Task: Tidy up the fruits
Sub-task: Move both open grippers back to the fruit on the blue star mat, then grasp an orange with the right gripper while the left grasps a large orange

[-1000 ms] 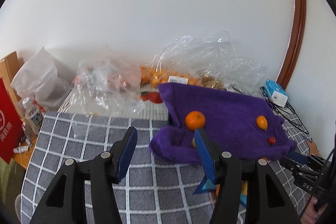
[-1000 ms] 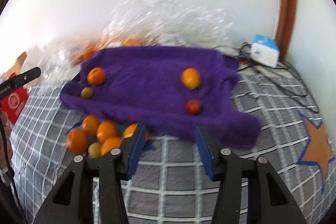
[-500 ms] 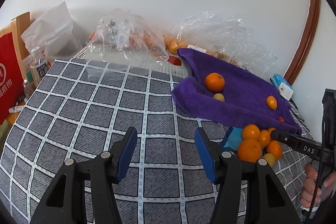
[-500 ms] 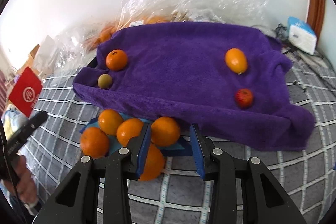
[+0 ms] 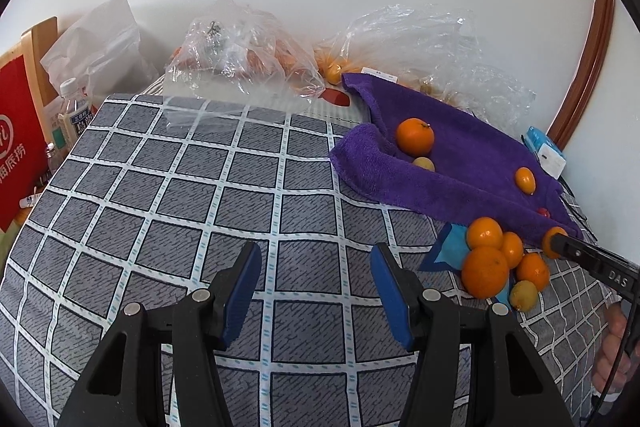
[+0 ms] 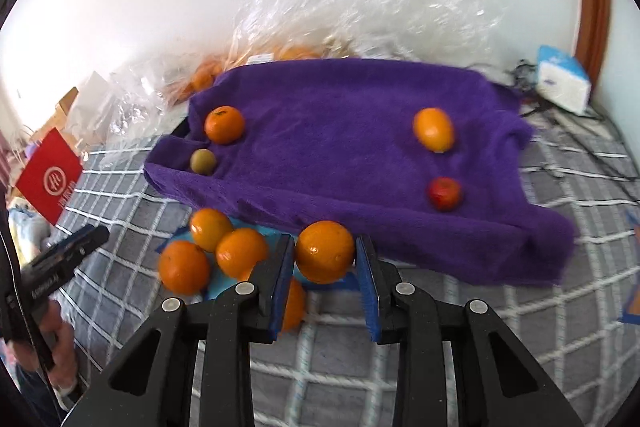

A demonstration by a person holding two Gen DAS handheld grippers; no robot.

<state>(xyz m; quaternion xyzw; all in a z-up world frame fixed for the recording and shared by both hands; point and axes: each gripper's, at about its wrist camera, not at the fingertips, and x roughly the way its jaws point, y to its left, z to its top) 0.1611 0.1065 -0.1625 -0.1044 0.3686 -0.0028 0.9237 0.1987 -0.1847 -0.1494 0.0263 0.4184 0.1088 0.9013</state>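
Right wrist view: the right gripper (image 6: 325,259) is closing around an orange (image 6: 325,251) low in the middle.
Round orange could slip out and roll; left gripper (image 5: 316,285) stays apart, holding nothing.

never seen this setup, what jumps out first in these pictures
A big purple towel spread over the checked cloth, with four small fruits scattered on it. Just in front of its near edge sits a pile of oranges, and the right gripper has its jaws closing around one orange.
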